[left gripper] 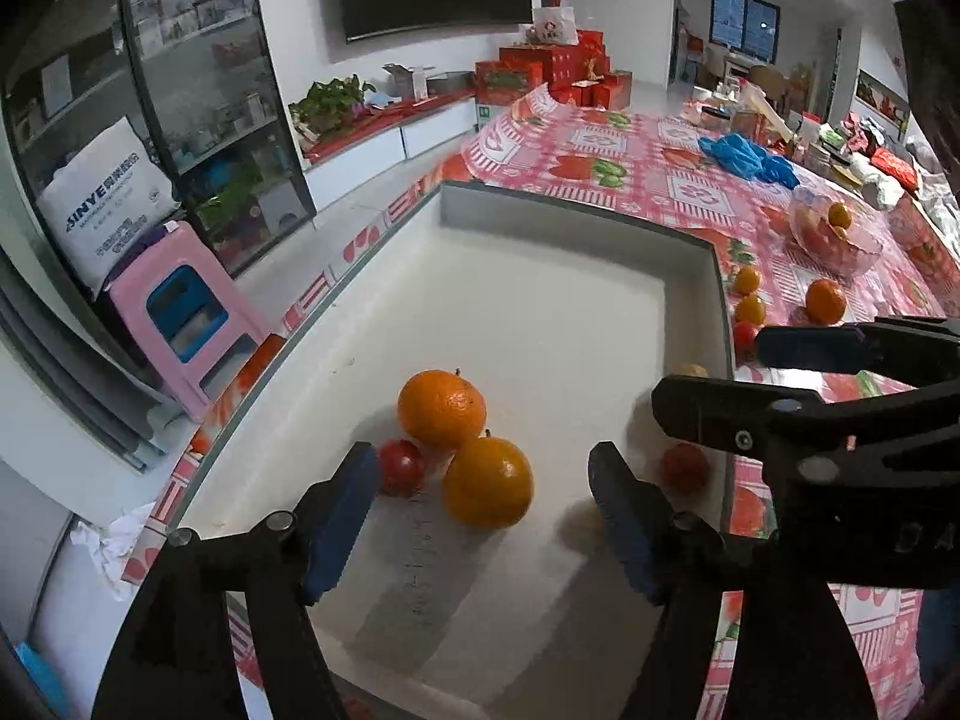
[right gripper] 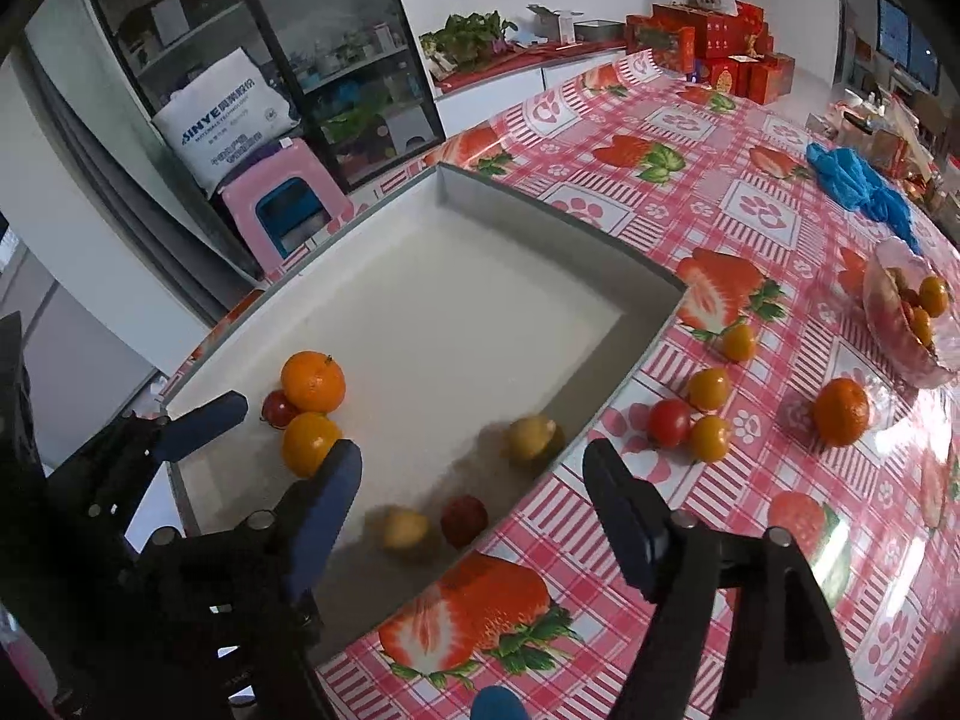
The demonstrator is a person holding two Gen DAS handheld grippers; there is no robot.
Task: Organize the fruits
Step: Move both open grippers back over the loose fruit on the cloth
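Observation:
A white tray [left gripper: 540,276] with a grey rim lies on the strawberry tablecloth. Inside it two oranges [left gripper: 442,408] [left gripper: 487,482] and a red tomato [left gripper: 401,467] touch each other. My left gripper [left gripper: 483,468] hangs open just above them, holding nothing. My right gripper [right gripper: 474,459] is open over the tray's near right corner, also with nothing in it. Below it lie two yellow fruits [right gripper: 531,437] [right gripper: 405,529] and a red one [right gripper: 463,519], all blurred. The left gripper's blue finger [right gripper: 204,411] shows beside the oranges [right gripper: 313,381].
Outside the tray, on the cloth to its right, lie a tomato [right gripper: 669,422], three small orange fruits [right gripper: 708,388] and a tangerine [right gripper: 841,411]. A glass bowl [right gripper: 912,312] with fruit stands farther right. A blue bag [right gripper: 858,180] lies behind; a pink stool [left gripper: 186,318] stands off the table's left.

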